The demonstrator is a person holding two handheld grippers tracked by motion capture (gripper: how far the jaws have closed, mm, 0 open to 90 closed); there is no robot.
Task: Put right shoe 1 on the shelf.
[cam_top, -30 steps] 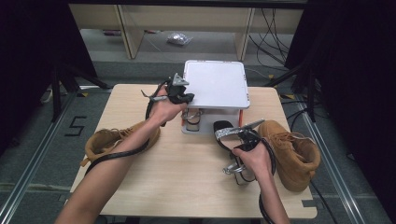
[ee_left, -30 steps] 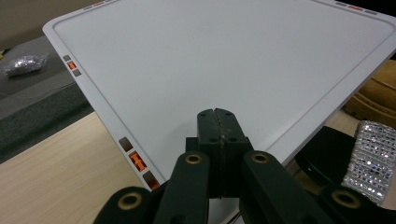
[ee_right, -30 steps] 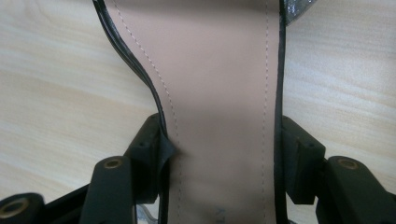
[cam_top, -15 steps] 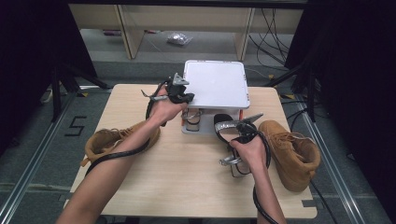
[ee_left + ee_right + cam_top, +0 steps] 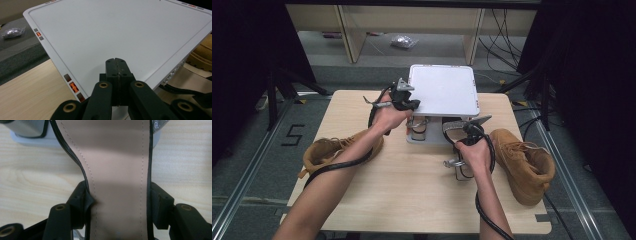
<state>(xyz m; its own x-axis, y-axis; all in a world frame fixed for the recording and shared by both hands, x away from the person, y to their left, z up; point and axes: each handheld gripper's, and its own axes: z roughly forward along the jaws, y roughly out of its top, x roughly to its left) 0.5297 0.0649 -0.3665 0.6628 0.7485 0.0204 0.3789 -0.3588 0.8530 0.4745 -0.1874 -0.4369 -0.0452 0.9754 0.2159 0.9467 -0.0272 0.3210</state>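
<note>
Sandal [image 5: 117, 177] clamped in right gripper [image 5: 460, 131]: both black jaws press its edges, visible in the right gripper view. Smooth tan insole with stitched seams, thin black rim, narrow waist where the jaws bite; a glittery silver bit shows at top right of that view. In the high view the sandal [image 5: 455, 125] sits centre frame, just in front of the shoe rack [image 5: 443, 90], above the wooden table [image 5: 412, 190].

Rack: flat white plastic top, rounded corners, raised rim, small orange and grey marks along the edge [image 5: 72, 86]. Something is stored under it, too dark to identify.

Left gripper [image 5: 404, 100] is fully closed on nothing, jaw tips pressed together, at the rack's left front corner. Left gripper view shows the tips [image 5: 117, 67] over the white top.

Two tan suede-like boots, laced, chunky soles: left boot [image 5: 329, 150] at mid-left, partly under the left forearm; right boot [image 5: 524, 162] at mid-right, just beside the right hand [image 5: 474, 152]. Pale wood-grain tabletop, grey carpet around it.

Versus a second ago: the right hand with the sandal has shifted left in frame and slightly toward the rack, away from the right boot. The grip is unchanged. Left gripper and both boots haven't moved.
</note>
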